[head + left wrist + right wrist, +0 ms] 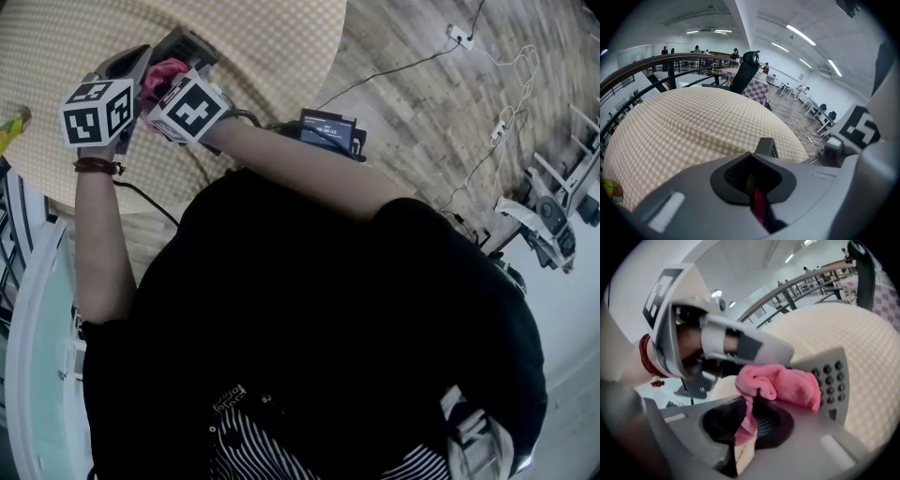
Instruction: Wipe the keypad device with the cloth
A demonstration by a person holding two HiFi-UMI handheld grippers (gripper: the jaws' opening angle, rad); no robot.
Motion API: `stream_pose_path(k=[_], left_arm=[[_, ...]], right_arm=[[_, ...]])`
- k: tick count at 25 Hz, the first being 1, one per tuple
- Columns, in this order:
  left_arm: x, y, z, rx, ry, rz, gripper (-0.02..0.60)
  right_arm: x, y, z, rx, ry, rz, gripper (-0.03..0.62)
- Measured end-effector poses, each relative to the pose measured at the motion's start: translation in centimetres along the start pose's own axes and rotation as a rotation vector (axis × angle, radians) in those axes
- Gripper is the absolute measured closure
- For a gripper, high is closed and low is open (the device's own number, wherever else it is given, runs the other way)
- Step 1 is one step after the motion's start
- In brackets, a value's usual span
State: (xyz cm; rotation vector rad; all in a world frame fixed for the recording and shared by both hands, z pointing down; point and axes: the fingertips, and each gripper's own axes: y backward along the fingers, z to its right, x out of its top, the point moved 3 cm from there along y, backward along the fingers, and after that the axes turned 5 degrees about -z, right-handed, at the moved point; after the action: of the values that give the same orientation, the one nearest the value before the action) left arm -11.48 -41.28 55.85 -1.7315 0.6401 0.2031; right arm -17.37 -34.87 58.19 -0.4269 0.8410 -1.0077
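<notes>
Right tongs (749,420) pinch the fluffy pink cloth (787,385) against the flat grey keypad device (832,380), seemingly clamped in left tongs (757,183).

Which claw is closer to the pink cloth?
Right. The right claw is shut on the pink cloth, holding it against the keypad device; the left claw grips that device, just beside the cloth.

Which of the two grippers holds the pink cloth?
The right gripper: its jaws pinch the pink cloth, while the left gripper grips the keypad device.
</notes>
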Motion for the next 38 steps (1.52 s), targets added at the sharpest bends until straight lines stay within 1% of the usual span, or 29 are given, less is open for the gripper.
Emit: stream_pose_path(k=[1, 3, 7, 10, 14, 18, 25, 27, 28, 29, 31, 34, 36, 38], left_arm=[[0.0, 0.0, 0.0, 0.001, -0.001, 0.0, 0.578], [0.0, 0.0, 0.1, 0.004, -0.002, 0.001, 0.578], [0.1, 0.0, 0.1, 0.004, -0.006, 0.004, 0.578], [0.1, 0.0, 0.1, 0.003, -0.006, 0.005, 0.578], [0.1, 0.1, 0.1, 0.005, -0.006, 0.005, 0.578], [0.3, 0.2, 0.1, 0.017, -0.013, 0.01, 0.578], [0.0, -0.1, 0.1, 0.066, -0.03, 0.013, 0.578], [0.0, -0.2, 0.0, 0.08, -0.03, 0.017, 0.578], [0.0, 0.0, -0.3, 0.087, -0.01, 0.026, 0.578], [0.2, 0.4, -0.5, 0.098, 0.021, 0.046, 0.578], [0.9, 2.5, -0.5, 0.118, 0.08, 0.124, 0.578], [1.1, 7.8, 1.0, 0.136, 0.102, 0.261, 0.578], [0.1, 11.3, 2.7, 0.146, 0.121, 0.343, 0.578], [-1.7, 13.8, 4.9, 0.145, 0.159, 0.403, 0.578]], right_arm=[[0.9, 0.3, -0.2, -0.004, 0.025, 0.019, 0.549], [1.2, 0.4, -0.4, 0.0, 0.041, 0.019, 0.549], [0.1, -0.1, 0.3, 0.035, -0.038, -0.025, 0.549], [-1.7, -0.5, 1.1, 0.032, -0.058, -0.069, 0.549], [-5.6, -1.4, 2.5, 0.02, -0.095, -0.15, 0.549], [-6.9, -1.7, 3.1, 0.011, -0.122, -0.202, 0.549], [-7.0, -1.7, 2.9, 0.0, -0.153, -0.204, 0.549], [-6.6, -1.5, 2.5, 0.011, -0.137, -0.193, 0.549], [-6.3, -1.1, 2.2, 0.013, -0.116, -0.186, 0.549], [-6.0, -0.6, 1.7, 0.012, -0.088, -0.178, 0.549], [-5.2, 0.8, 0.3, 0.008, -0.036, -0.152, 0.549], [-3.5, 3.8, -2.7, -0.011, 0.016, -0.07, 0.549], [-2.4, 6.1, -4.6, -0.026, 0.063, -0.002, 0.551], [-1.8, 8.5, -6.1, -0.024, 0.094, 0.053, 0.551]])
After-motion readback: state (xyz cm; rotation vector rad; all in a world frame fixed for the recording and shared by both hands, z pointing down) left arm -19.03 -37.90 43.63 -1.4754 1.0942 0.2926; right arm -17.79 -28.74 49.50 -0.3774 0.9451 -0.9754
